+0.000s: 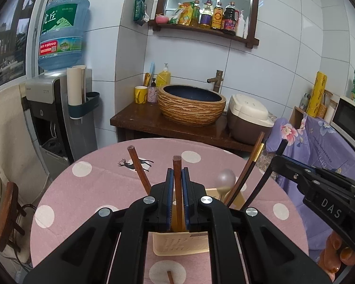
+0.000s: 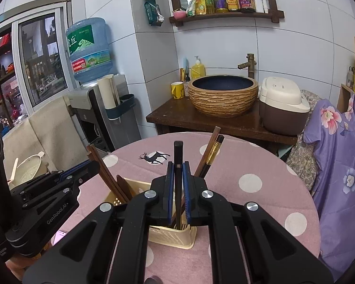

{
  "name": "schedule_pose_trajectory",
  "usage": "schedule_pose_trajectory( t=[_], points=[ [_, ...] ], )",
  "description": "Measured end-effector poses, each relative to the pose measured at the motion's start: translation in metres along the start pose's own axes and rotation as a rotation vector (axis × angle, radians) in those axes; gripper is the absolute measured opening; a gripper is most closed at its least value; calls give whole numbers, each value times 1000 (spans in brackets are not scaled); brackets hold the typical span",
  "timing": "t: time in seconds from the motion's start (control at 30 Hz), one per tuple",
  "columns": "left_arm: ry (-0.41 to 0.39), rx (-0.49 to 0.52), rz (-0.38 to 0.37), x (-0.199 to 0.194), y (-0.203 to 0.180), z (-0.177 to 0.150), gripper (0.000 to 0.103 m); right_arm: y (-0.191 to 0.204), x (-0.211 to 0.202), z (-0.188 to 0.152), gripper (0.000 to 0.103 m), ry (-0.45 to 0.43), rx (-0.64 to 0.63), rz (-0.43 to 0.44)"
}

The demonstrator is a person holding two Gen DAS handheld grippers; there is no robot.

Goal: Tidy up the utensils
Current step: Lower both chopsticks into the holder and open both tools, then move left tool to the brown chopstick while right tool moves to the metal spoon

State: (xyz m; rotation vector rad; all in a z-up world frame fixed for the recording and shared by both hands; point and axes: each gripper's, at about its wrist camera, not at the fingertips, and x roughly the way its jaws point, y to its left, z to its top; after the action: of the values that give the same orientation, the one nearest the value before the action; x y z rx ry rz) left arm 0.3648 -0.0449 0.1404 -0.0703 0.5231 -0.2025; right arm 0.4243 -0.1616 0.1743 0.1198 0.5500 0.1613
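Matt pink cloth with white dots covers the surface [image 1: 87, 189]. The holder [image 2: 170, 235] looks cream perforated plastic; the chopstick [image 1: 177, 184] is smooth brown wood.

utensil basket [image 1: 177, 246] mostly hidden behind gripper body; blurred pale round thing [image 1: 226, 177] unidentifiable.

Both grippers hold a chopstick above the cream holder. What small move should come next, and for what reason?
Probably lower both a little more, then open. The left gripper is shut on a brown chopstick and the right gripper on a dark chopstick, both upright, their lower ends at the cream holder beside others already standing inside.
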Motion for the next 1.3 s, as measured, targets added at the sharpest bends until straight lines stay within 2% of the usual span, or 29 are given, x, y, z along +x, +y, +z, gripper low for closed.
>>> schedule_pose_trajectory(
  t=[0.13,0.17,0.2,0.23,0.27,0.3,0.33,0.37,0.5,0.6,0.73,0.8,0.9,1.13,1.3],
  points=[
    [23,2,-20,0,-1,-5,8,-2,1,-5,8,-5,16,-3],
    [22,3,-16,-1,-1,-6,12,-2,0,-6,8,-9,13,-7],
    [18,4,-15,-4,0,-8,23,-3,-2,-8,9,-14,9,-8],
    [13,0,-18,-7,0,-10,30,-3,-5,-9,12,-21,8,-10],
    [8,-3,-21,-10,1,-13,44,-3,-8,-11,14,-27,7,-12],
    [1,-3,-19,-14,2,-16,50,-4,-12,-13,22,-35,4,-13],
    [-1,2,-16,-16,1,-19,50,-3,-16,-16,33,-48,-1,-16],
    [0,11,-12,-19,1,-23,51,-3,-19,-18,38,-57,-6,-21],
    [40,6,-13,-23,7,-44,57,0,-31,-33,45,-64,-39,-54],
    [109,-2,-10,-17,14,-70,58,-1,-37,-52,47,-47,-51,-51],
    [227,-10,-6,-1,21,-110,56,-2,-38,-84,48,-20,-76,-87],
    [303,-28,-22,12,24,-132,46,-4,-33,-100,48,19,-77,-92],
    [393,-59,-43,29,26,-154,36,-9,-24,-123,48,80,-53,-84],
    [428,-37,-30,47,18,-162,32,-26,-16,-164,48,168,20,-81],
    [459,-16,-19,60,11,-171,24,-32,-16,-183,48,201,49,-80]
  ],
)
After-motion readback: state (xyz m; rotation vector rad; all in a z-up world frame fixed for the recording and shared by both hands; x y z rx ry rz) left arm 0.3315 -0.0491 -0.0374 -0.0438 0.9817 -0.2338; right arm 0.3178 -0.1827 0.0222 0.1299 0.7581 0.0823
